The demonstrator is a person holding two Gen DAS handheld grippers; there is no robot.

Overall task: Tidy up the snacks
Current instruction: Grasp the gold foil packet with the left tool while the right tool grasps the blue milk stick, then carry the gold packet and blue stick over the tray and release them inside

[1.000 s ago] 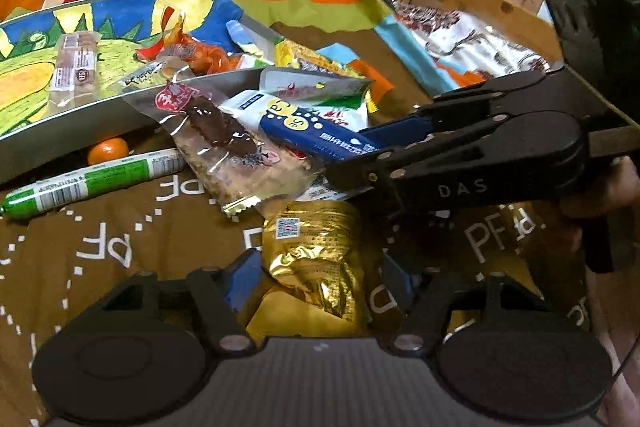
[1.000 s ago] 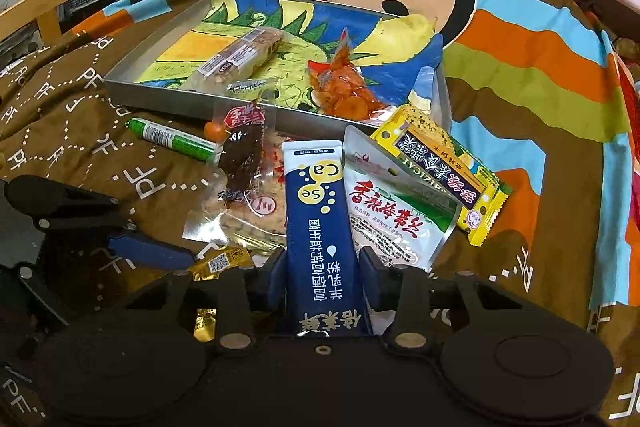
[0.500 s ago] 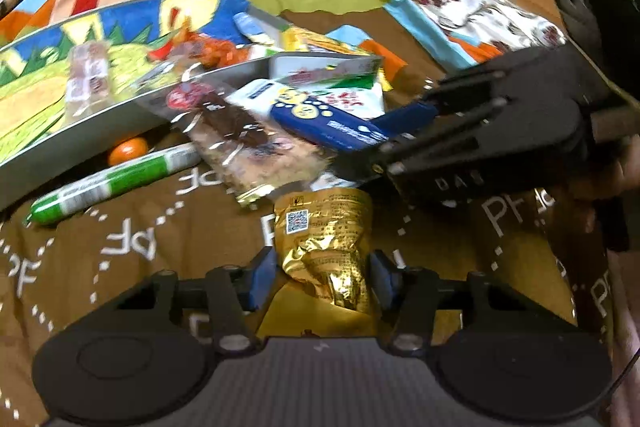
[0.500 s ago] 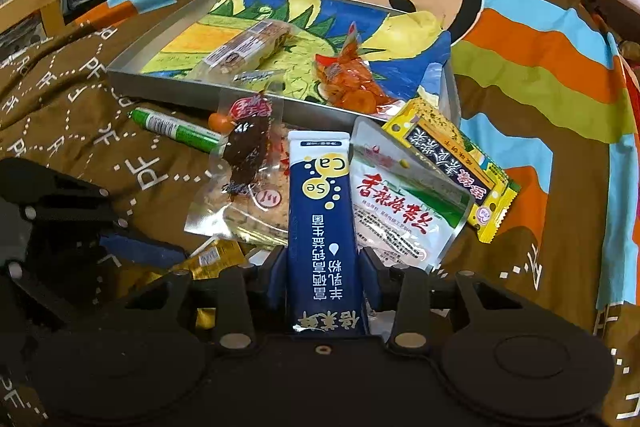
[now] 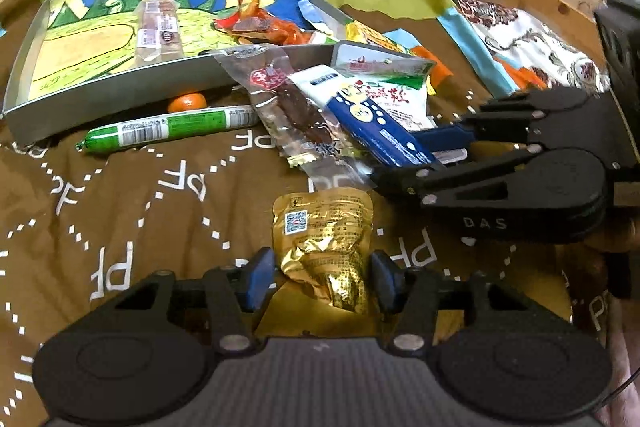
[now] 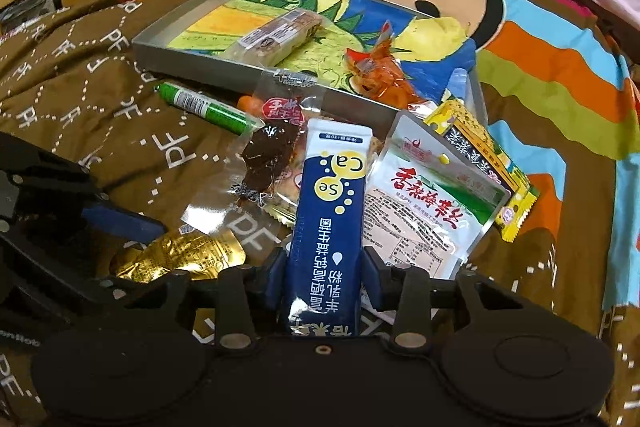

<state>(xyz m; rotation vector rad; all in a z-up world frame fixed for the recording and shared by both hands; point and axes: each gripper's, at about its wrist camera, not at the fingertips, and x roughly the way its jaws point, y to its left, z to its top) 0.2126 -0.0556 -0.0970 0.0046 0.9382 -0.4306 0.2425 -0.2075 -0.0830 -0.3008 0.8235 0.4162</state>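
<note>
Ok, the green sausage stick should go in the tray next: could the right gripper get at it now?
Probably not yet: the right gripper is shut on the blue sachet; the green sausage stick itself lies mostly uncovered.

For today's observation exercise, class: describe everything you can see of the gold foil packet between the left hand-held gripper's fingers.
The gold foil packet is a small, crinkled pouch of shiny metallic film with a flat sealed top edge, fine printed text and a white QR-code sticker near one upper corner. It lies on the brown blanket, its lower end bulging and creased. The left hand-held gripper straddles that lower end, a blue-padded finger on each side; whether the pads press it is unclear. It sits apart from the other snacks, just below the clear jerky wrapper.
</note>
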